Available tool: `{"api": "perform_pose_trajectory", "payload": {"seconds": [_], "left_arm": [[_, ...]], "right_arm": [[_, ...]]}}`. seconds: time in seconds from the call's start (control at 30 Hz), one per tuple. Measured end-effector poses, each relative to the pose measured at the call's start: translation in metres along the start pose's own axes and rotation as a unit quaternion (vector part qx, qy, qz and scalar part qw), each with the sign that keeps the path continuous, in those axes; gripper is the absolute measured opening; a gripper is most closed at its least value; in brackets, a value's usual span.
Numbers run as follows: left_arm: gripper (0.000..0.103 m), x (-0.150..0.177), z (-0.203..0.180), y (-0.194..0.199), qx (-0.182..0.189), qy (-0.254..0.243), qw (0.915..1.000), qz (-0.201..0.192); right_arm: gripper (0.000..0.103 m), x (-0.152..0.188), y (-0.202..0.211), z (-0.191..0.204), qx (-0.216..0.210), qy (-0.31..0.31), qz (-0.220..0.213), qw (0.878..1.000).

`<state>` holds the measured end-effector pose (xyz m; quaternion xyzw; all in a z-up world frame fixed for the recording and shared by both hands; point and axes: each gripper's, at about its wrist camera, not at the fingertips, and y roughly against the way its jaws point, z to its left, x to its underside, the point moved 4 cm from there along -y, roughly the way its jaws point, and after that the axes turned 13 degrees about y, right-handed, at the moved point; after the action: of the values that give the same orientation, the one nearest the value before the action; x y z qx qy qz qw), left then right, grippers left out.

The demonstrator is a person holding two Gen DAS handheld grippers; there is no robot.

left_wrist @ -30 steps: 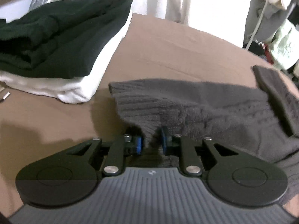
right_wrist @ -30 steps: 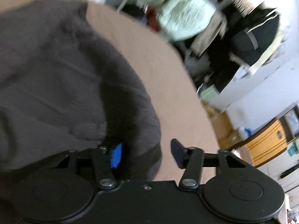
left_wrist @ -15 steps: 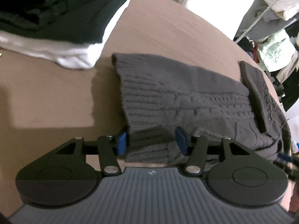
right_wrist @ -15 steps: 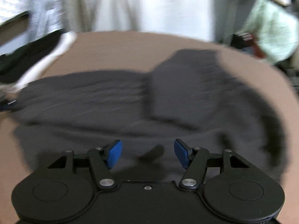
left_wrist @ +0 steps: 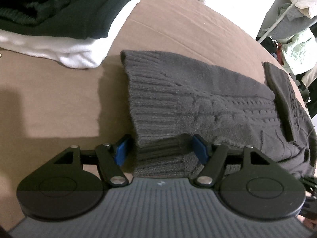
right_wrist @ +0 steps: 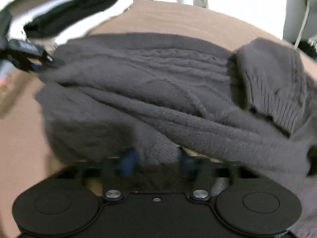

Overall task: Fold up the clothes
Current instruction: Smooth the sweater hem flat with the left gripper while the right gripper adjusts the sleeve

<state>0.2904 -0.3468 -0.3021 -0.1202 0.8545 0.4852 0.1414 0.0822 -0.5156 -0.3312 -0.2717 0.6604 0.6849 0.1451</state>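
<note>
Sweater (left_wrist: 208, 103): one grey cable-knit garment, lying on the brown worktop (left_wrist: 59, 103), body spread flat with its ribbed hem toward 9 o'clock in the left wrist view. One sleeve cuff (left_wrist: 277, 91) lies folded across the body at 2 o'clock, which suggests a fold partly made; whether more folds are wanted cannot be settled from this moment.

Left claw (left_wrist: 161, 151): one, jaws spread wide, the doubled ribbed hem sitting between the blue pads but not pinched. The placement fits either a release or an approach to the hem edge.

Right claw (right_wrist: 156, 160): one, at 6 o'clock of its own view, with a bunch of grey knit between its jaws. The picture is blurred here, so I cannot tell whether the pads clamp the fabric or merely straddle it.

Stack (left_wrist: 59, 19): one pile at 10 o'clock, holding at least two folded items, dark green (left_wrist: 49, 10) above white (left_wrist: 65, 49), set apart from the sweater, apparently as the place for finished pieces.

Loose clothing (left_wrist: 297, 47) hangs beyond the worktop at 2 o'clock; count not determinable.
</note>
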Motion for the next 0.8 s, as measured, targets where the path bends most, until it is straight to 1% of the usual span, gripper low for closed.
{"api": "perform_pose_trajectory", "payload": {"seconds": [0.1,0.17,0.23,0.3,0.37,0.4,0.43,0.47,0.5,0.53,0.57,0.6,0.63,0.67,0.7,0.73,0.77,0.8], "left_arm": [[0.067,0.001,0.000,0.002,-0.001,0.004,1.0000,0.000],[0.067,0.000,0.001,0.003,-0.001,0.007,1.0000,0.002],[0.067,0.000,0.003,0.003,-0.001,0.011,0.9999,0.003],[0.067,0.000,0.002,0.003,-0.001,0.015,0.9999,0.003],[0.067,0.000,0.002,0.003,-0.002,0.019,0.9998,0.001],[0.067,0.000,0.002,0.003,-0.003,0.021,0.9998,-0.001],[0.067,0.000,0.003,0.003,-0.003,0.021,0.9998,-0.002],[0.067,0.000,0.003,0.003,-0.004,0.022,0.9998,-0.003],[0.067,0.000,0.003,0.002,-0.004,0.022,0.9997,-0.004],[0.067,-0.001,0.003,0.002,-0.004,0.023,0.9997,-0.004],[0.067,-0.001,0.003,0.003,-0.004,0.024,0.9997,-0.005],[0.067,-0.002,0.003,0.003,-0.005,0.024,0.9997,-0.009],[0.067,-0.003,0.002,0.004,-0.006,0.023,0.9996,-0.013],[0.067,-0.003,0.002,0.005,-0.008,0.021,0.9996,-0.018],[0.067,-0.004,0.002,0.006,-0.010,0.018,0.9995,-0.023],[0.067,-0.004,0.002,0.006,-0.012,0.016,0.9995,-0.025],[0.067,-0.004,0.001,0.005,-0.011,0.018,0.9995,-0.023],[0.067,-0.004,0.002,0.004,-0.008,0.022,0.9996,-0.017]], "right_arm": [[0.024,0.017,0.026,-0.009,-0.068,-0.068,0.005,0.995],[0.023,0.034,0.038,-0.006,-0.102,-0.085,0.024,0.991],[0.022,0.054,0.043,0.003,-0.126,-0.077,0.056,0.987],[0.020,0.072,0.047,0.018,-0.144,-0.049,0.094,0.984],[0.016,0.089,0.050,0.035,-0.176,-0.011,0.141,0.974],[0.004,0.099,0.050,0.045,-0.203,0.018,0.180,0.962],[0.003,0.110,0.050,0.058,-0.231,0.064,0.233,0.942],[0.003,0.120,0.051,0.067,-0.241,0.115,0.277,0.923],[0.003,0.126,0.052,0.073,-0.240,0.157,0.310,0.907],[0.005,0.126,0.053,0.073,-0.228,0.180,0.326,0.900],[0.014,0.118,0.055,0.069,-0.212,0.180,0.325,0.904],[0.014,0.107,0.057,0.062,-0.199,0.167,0.312,0.914],[0.015,0.091,0.062,0.053,-0.195,0.138,0.276,0.931],[0.018,0.074,0.068,0.044,-0.194,0.107,0.231,0.947],[0.029,0.058,0.074,0.037,-0.190,0.083,0.187,0.960],[0.034,0.043,0.078,0.032,-0.181,0.068,0.143,0.971],[0.046,0.031,0.082,0.027,-0.167,0.058,0.103,0.979],[0.055,0.022,0.082,0.026,-0.148,0.057,0.074,0.985]]}}
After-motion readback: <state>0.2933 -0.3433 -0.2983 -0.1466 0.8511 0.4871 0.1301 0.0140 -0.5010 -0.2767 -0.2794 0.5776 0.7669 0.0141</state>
